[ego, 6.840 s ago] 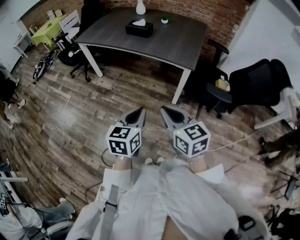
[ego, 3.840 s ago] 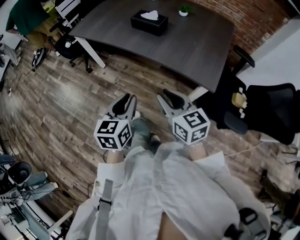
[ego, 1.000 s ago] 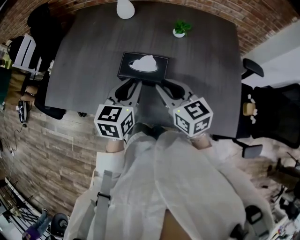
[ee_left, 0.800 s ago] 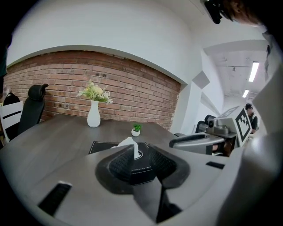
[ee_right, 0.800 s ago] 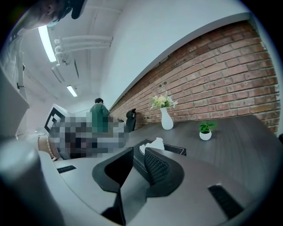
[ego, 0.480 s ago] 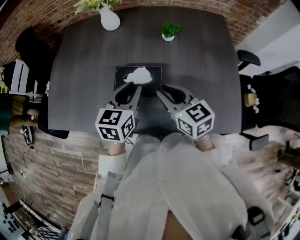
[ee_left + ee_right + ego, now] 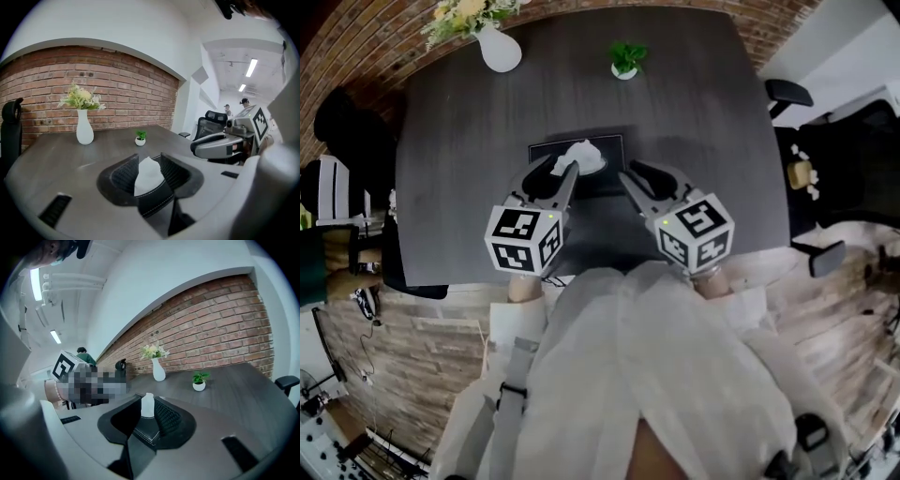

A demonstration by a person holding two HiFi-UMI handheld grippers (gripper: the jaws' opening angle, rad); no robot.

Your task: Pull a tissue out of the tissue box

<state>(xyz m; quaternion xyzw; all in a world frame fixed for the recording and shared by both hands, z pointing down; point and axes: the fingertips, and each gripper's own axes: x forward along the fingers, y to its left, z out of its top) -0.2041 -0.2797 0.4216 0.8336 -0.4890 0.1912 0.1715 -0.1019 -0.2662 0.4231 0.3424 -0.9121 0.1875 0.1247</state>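
A: Place of the tissue box (image 7: 612, 150)?

B: Near the middle of the dark surface (image 7: 459, 187), black, with stitched edges. White tissue (image 7: 584, 156) standing upright out of the top slot. Farther back on the same surface, a white vase (image 7: 500, 49) with flowers and a small potted plant (image 7: 624, 62), both well apart from the box.

A: State of the left hand-held gripper (image 7: 555, 171)?

B: Spread wide, having just been opening further. Poised over the near left part of the box, tips right at the tissue. In the left gripper view, tissue upright in the gap between the two jaws, not pinched.

A: And the right hand-held gripper (image 7: 639, 173)?

B: Likewise spread, holding nothing. Just beside the left one, tips at the near right edge of the box. Through the gap, in the right gripper view, a stitched corner of the box with the tissue beyond it.

A: Surroundings?

B: Brick wall (image 7: 356, 37) behind the surface; black office chair (image 7: 853, 159) off to the right, on the wooden floor.
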